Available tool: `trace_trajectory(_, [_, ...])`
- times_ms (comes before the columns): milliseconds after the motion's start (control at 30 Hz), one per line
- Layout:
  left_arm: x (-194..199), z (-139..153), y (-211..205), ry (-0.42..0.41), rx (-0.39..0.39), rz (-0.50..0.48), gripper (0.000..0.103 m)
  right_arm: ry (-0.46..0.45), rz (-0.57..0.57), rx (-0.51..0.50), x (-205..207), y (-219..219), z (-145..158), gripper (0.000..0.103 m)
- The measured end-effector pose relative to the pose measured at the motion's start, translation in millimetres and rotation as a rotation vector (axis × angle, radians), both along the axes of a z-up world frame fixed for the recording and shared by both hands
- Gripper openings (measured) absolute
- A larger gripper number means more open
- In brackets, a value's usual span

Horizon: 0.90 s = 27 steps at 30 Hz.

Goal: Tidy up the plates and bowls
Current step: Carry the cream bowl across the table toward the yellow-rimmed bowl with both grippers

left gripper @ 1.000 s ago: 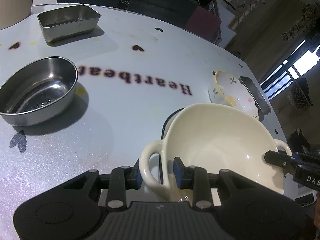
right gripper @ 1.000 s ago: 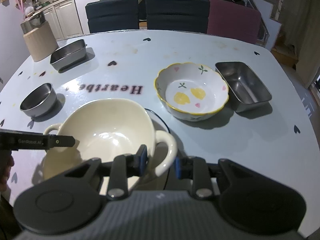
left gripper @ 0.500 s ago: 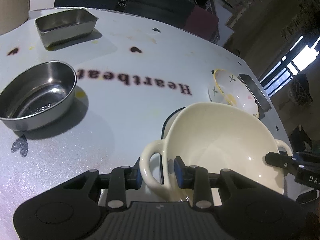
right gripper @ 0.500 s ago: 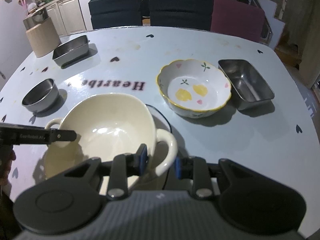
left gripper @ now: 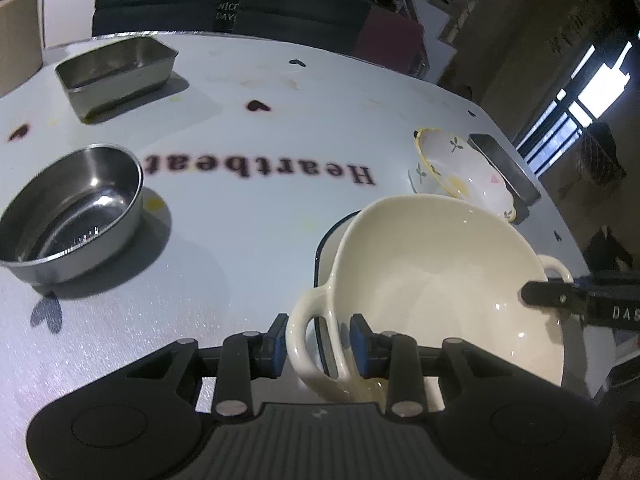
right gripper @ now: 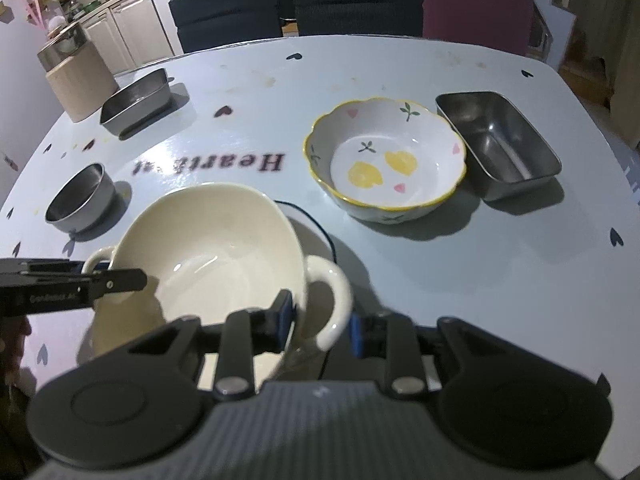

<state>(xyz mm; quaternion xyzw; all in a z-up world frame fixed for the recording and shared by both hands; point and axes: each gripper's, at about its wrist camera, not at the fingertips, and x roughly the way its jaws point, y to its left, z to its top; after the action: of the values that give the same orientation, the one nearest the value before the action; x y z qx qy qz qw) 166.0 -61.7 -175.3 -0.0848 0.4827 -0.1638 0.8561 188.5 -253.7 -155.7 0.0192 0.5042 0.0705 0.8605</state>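
Table, left to right: round stainless-steel bowl; cream ceramic two-handled bowl, raised and tilted over a dark-rimmed white plate; scalloped yellow-rimmed floral bowl; rectangular steel tray. Left gripper clamps one loop handle, right gripper the other. Step judged: two-handed carry of the cream bowl; next, level it and set it centred on its stacking place, then part both jaws

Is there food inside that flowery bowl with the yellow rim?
No, the flowery bowl holds nothing; only painted yellow and pink shapes show inside.
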Motion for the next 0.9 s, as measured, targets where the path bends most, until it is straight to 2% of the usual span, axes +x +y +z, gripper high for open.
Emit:
trace_trajectory(467, [0.7, 4.7, -4.7, -0.005, 0.043, -0.020, 0.036, 0.032, -0.012, -0.023, 7.4, 2.5, -10.7, 0.038])
trace_trajectory(700, [1.2, 5.8, -4.9, -0.009, 0.052, -0.021, 0.036, 0.039, 0.016, -0.071, 8.0, 11.0, -16.7, 0.042])
trace_trajectory(800, [1.2, 6.2, -6.2, -0.010, 0.059, -0.026, 0.036, 0.042, 0.007, -0.061, 7.7, 8.7, -16.9, 0.040])
trace_trajectory(900, [1.7, 6.2, -5.7, -0.007, 0.058, -0.028, 0.036, 0.047, -0.005, -0.058, 7.7, 6.9, -17.6, 0.044])
